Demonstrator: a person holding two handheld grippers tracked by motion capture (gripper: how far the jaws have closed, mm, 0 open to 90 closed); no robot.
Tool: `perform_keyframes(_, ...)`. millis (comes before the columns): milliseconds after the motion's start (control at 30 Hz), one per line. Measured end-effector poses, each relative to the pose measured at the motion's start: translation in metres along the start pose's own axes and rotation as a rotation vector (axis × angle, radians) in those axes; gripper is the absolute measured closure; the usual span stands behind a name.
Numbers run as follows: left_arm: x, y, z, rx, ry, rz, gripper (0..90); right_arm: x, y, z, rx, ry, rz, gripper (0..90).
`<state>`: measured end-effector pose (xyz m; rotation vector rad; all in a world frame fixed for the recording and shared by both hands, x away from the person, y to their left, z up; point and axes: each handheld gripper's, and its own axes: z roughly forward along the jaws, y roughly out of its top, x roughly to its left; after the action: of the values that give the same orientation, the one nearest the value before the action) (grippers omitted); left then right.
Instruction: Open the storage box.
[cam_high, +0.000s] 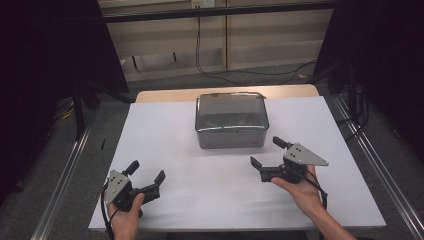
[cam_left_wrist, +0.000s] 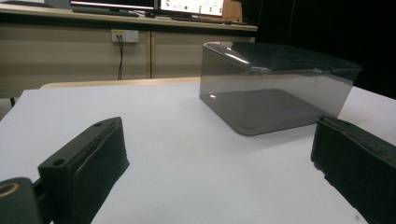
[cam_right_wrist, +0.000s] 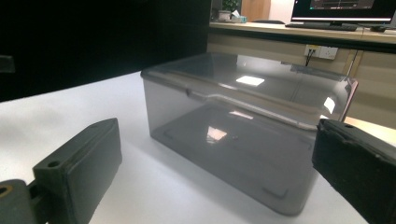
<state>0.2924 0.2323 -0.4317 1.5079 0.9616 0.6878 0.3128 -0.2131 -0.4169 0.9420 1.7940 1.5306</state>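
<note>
Grippers first: from the high view we are seeing the left gripper (cam_high: 146, 176) and right gripper (cam_high: 269, 152) hovering wide open and empty, both nearer us than the smoky translucent lidded plastic box (cam_high: 230, 120), which is sitting on the white tabletop (cam_high: 200, 170). In the left gripper view the box (cam_left_wrist: 275, 86) is lying well ahead. In the right gripper view it (cam_right_wrist: 243, 126) is looming near; we are judging it light, stiff and slippery, best clamped at the lid rim. Behind the box, a beige wall is running.
</note>
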Motion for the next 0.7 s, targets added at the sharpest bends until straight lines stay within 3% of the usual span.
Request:
perform_keyframes(167,0.0,0.0,0.0,-0.003,0.0,-0.007,3.3,0.001,0.006,0.01,-0.007,0.012,-0.008,4.4)
perform_keyframes(233,0.001,-0.001,0.0,0.009,-0.014,-0.035,3.3,0.001,0.011,0.014,-0.013,0.012,-0.018,3.3)
perform_keyframes(500,0.003,-0.001,0.0,0.015,0.003,-0.01,3.3,-0.005,0.029,0.027,-0.023,0.0,-0.043,4.0)
perform_keyframes(633,0.003,0.0,0.0,0.013,0.0,-0.004,3.5,-0.004,0.028,0.032,-0.019,-0.005,-0.076,6.2)
perform_keyframes(700,0.004,-0.001,0.0,0.013,0.006,-0.003,3.5,-0.004,0.023,0.038,-0.007,-0.009,-0.062,4.0)
